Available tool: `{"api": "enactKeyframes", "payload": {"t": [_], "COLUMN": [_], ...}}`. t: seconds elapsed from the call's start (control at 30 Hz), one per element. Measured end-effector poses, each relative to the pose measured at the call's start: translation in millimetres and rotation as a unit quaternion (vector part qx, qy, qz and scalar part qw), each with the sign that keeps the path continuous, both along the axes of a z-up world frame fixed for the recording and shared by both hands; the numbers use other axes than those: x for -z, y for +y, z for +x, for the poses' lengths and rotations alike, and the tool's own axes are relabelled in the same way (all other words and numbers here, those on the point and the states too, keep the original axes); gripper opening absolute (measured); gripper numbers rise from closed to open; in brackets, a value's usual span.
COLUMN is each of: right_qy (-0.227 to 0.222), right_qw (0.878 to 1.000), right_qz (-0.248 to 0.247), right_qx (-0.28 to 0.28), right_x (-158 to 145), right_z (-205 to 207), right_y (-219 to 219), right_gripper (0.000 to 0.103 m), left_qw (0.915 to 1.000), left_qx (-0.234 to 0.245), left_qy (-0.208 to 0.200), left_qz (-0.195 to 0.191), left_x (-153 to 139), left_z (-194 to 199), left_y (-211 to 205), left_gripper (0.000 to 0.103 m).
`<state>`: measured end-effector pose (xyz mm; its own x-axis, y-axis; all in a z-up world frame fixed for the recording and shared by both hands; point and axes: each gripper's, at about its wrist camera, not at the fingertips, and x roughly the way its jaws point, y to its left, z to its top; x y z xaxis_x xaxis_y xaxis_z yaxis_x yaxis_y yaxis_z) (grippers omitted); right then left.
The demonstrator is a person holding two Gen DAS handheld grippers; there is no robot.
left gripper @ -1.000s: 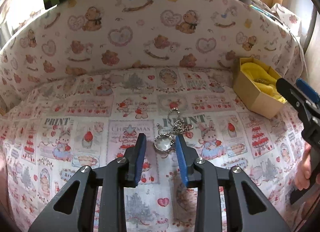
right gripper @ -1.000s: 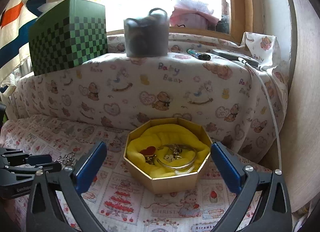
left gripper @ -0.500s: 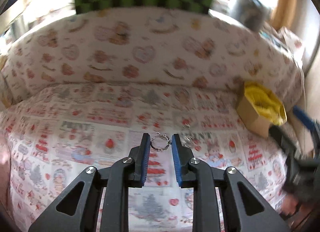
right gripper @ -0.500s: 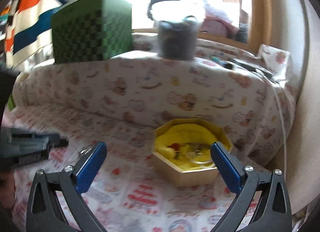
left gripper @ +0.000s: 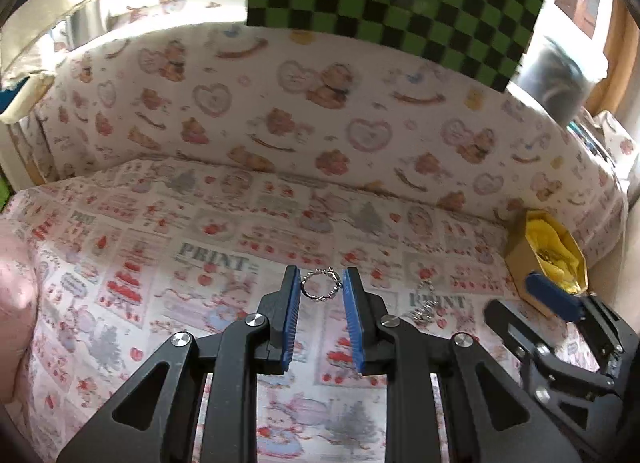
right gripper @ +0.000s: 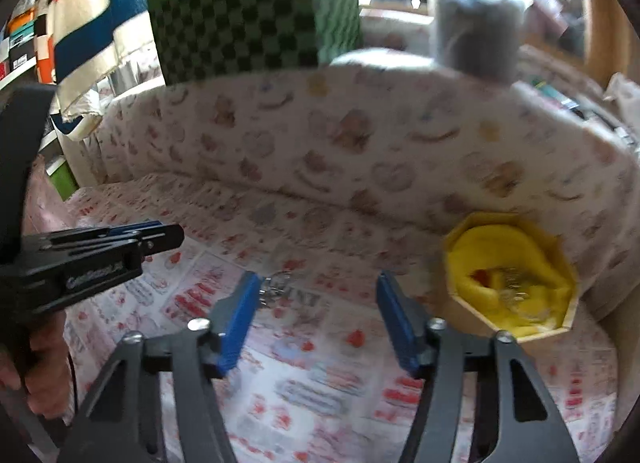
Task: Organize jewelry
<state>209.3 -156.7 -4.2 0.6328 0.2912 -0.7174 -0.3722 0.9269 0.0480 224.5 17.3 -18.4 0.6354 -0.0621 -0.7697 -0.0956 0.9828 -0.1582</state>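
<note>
Beside right claw (right gripper: pixel 316 299), loose chain (right gripper: pixel 276 287), yellow-lined box (right gripper: pixel 512 283) rightward

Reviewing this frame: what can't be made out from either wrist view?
- Pieces in the octagonal box: right wrist view blurred; left wrist view too small, right gripper in front.
- Silver chain on the cloth: tangled and small; in the right view blurred, partly behind the finger.
- Ring in the left gripper: firmness of pad contact unclear.
</note>
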Motion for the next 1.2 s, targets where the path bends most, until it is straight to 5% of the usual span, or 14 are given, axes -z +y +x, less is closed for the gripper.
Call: {"api": "enactKeyframes", "payload": {"t": [0.23,0.63,0.93,1.1,1.2], "right_qy": [0.067,0.067,0.057,0.02,0.012], "right_qw": [0.998,0.996,0.998,0.997,0.993], "right_qz": [-0.014,-0.05,0.026,0.068,0.116], "right_qx": [0.013,0.009,0.019,0.001,-0.017], "right_x": [23.2,43.3,27.0,16.2,10.8], "right_z": [35.1,44.3,30.4,14.8,7.3], "right_y": [35.5,57.6,-0.7,-36.5,-61.8], "right_gripper": [0.032,0.006,0.006,0.006,0.006], "left_qw": [0.9996,0.9995,0.9997,0.9967,0.996], "left_qx": [-0.015,-0.021,0.005,0.026,0.039], "left_qy": [0.015,0.021,0.016,-0.036,-0.056], "left_qz": [-0.016,-0.014,0.019,0.069,0.057], "left_x": [4.6,7.7,15.3,12.9,11.4], "left_z": [2.5,3.0,4.1,-0.3,-4.2], "left_y": [15.7,17.7,-4.3,-25.8,-30.4], "left_gripper": [0.021,0.021,0.021,0.021,0.021]}}
